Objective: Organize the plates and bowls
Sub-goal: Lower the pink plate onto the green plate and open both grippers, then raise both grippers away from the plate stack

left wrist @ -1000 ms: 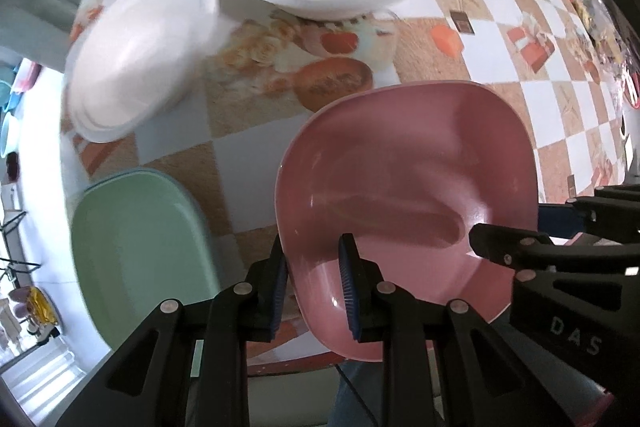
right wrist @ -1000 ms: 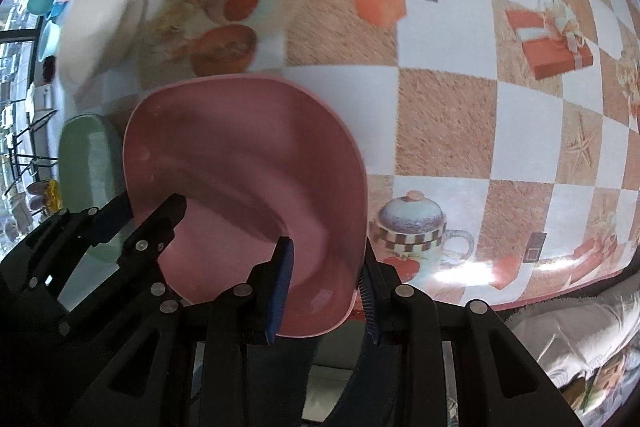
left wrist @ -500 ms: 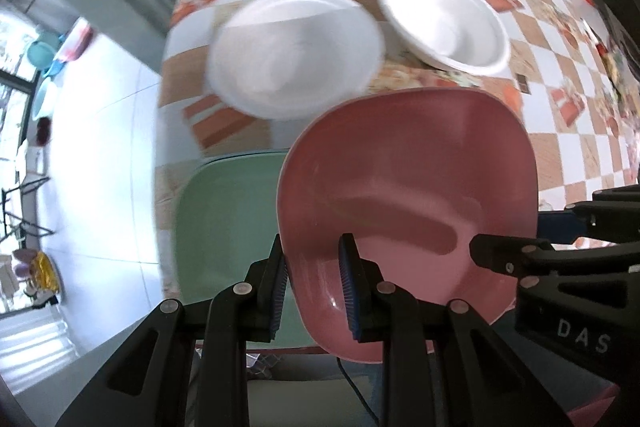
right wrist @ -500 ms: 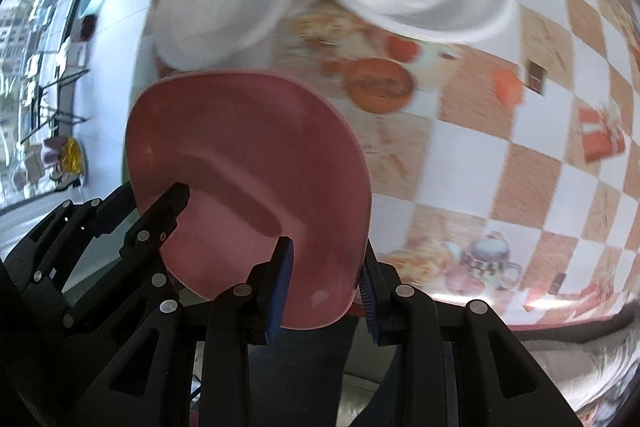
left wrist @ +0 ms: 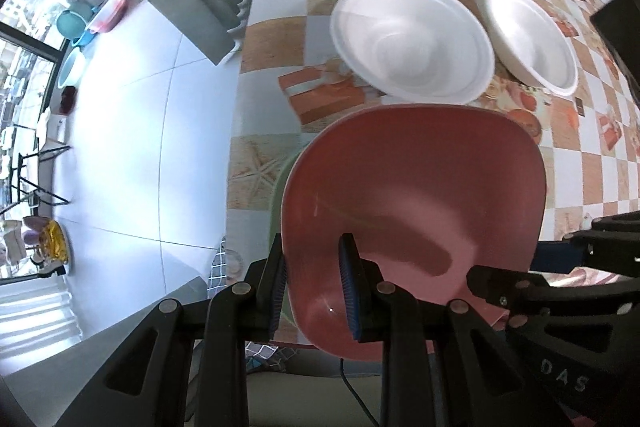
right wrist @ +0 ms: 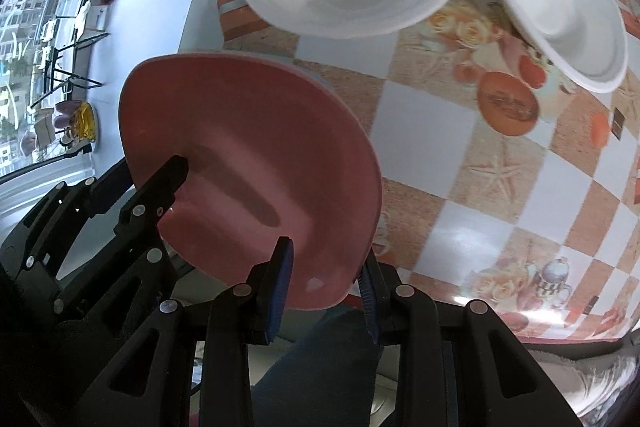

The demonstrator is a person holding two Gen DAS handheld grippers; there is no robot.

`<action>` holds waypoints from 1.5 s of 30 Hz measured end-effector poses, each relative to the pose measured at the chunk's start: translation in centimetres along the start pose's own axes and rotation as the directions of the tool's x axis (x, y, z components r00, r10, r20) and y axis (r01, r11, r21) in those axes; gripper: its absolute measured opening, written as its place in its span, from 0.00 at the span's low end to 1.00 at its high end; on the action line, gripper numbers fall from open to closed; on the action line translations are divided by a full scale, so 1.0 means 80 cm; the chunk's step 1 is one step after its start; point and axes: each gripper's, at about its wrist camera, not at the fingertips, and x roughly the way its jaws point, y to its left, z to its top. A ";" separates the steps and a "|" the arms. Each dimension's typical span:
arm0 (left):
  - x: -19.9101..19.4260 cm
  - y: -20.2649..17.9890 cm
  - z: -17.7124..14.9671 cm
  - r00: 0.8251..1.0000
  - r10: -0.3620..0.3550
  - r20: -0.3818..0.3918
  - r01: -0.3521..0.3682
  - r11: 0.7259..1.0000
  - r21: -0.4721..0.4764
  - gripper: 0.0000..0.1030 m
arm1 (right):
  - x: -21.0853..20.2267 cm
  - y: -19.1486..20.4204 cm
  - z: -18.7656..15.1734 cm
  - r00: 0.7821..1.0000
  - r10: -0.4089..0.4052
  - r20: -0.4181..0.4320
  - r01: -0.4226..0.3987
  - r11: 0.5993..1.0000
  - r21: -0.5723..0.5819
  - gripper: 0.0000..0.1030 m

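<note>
Since I want it nested, my left gripper and right gripper both clamp the squarish pink plastic plate over the pale green plate (white foam bowls at twelve o'clock).

Table covered in an orange-and-white checked printed cloth, three white bowls resting on it in a loose group, a pale green plate, probably lying at its near edge, was mostly hidden.
</note>
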 end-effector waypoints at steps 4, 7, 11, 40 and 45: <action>0.006 0.010 0.000 1.000 0.003 -0.004 -0.003 1.000 -0.004 0.26 | 0.008 0.002 0.001 1.000 0.008 -0.020 -0.008 1.000 0.004 0.34; 0.009 0.013 -0.003 1.000 0.005 -0.002 -0.005 1.000 -0.002 0.26 | 0.008 -0.003 0.001 0.999 0.015 -0.029 -0.015 1.000 0.004 0.34; 0.014 0.016 -0.005 1.000 -0.008 -0.005 0.008 1.000 -0.015 0.39 | 0.007 -0.008 -0.001 0.999 0.039 -0.033 -0.039 0.999 0.010 0.34; -0.064 -0.083 0.089 0.970 -0.198 0.138 0.182 0.976 0.122 1.00 | -0.129 -0.239 -0.065 0.971 -0.059 0.230 -0.046 0.903 0.426 0.85; -0.067 -0.114 0.129 0.971 -0.192 0.142 0.164 0.968 0.187 1.00 | -0.150 -0.265 -0.041 0.962 -0.095 0.256 -0.031 0.894 0.446 0.85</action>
